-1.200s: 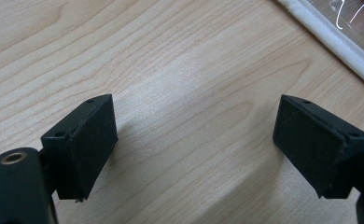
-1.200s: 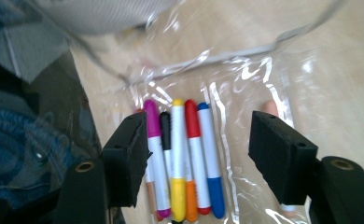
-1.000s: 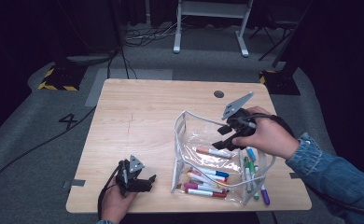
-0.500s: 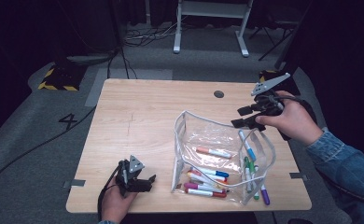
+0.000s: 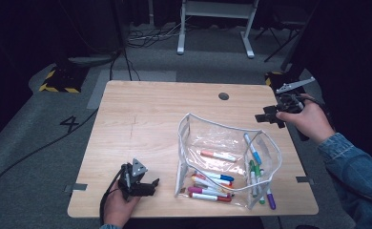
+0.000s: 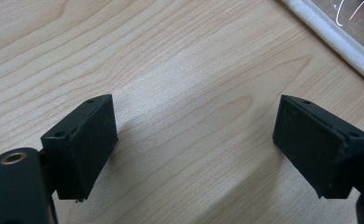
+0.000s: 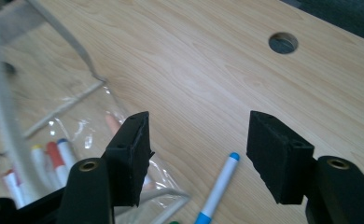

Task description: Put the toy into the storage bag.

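Note:
A clear plastic pouch (image 5: 222,143) with a white rim stands open on the wooden table (image 5: 150,119). Several coloured markers (image 5: 212,183) lie inside it. A blue marker (image 5: 252,148), a green one (image 5: 253,174) and a purple one (image 5: 270,198) lie at its right side. My left gripper (image 5: 148,185) rests near the front left edge, open over bare wood (image 6: 196,121), left of the pouch. My right gripper (image 5: 266,118) hovers at the table's right edge, open and empty (image 7: 199,140). Below it are the blue marker (image 7: 220,186) and the pouch corner (image 7: 77,116).
A round cable hole (image 5: 223,96) (image 7: 283,43) sits in the table's far right part. The pouch rim (image 6: 332,35) crosses the top right of the left gripper view. Dark floor, cables and a white stand base (image 5: 212,28) lie beyond the table.
My right hand has moved from above the pouch out to the right edge of the table, jaws still open and empty. The left gripper has kept still.

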Tool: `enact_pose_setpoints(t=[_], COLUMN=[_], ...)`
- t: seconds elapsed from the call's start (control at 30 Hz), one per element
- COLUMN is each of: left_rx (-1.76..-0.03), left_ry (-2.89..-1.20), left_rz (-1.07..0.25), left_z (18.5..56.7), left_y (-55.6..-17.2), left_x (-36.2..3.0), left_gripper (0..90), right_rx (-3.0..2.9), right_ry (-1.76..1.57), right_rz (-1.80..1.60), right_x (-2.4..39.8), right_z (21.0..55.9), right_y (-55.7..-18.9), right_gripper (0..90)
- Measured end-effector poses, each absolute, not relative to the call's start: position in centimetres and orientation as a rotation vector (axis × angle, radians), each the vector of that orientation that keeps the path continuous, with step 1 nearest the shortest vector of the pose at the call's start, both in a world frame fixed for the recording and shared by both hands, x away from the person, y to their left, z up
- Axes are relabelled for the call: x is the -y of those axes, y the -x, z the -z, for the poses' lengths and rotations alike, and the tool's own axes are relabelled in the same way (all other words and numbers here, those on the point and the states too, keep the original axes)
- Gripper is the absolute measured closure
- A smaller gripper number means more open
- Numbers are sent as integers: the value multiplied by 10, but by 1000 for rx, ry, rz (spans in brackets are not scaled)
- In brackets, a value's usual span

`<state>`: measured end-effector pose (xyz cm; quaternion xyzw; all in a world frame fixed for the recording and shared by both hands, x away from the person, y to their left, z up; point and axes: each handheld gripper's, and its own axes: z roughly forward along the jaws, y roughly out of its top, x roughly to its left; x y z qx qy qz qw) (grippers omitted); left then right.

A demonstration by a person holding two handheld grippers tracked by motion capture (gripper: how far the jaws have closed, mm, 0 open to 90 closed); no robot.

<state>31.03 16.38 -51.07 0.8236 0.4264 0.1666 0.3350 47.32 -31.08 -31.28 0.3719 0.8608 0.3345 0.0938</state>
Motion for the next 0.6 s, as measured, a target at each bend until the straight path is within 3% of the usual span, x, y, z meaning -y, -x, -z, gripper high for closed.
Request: enact_pose_setpoints(t=[0.6], left_rx=[-1108], left_ry=[-2154], left_rz=[-429], left_z=[510], left_y=[-311], left_x=[-164], left_gripper=[139], right_rx=[-2615], right_ry=[-1255], right_rz=[-793], right_x=[321], right_z=[419], right_y=[-492], right_gripper=[443])
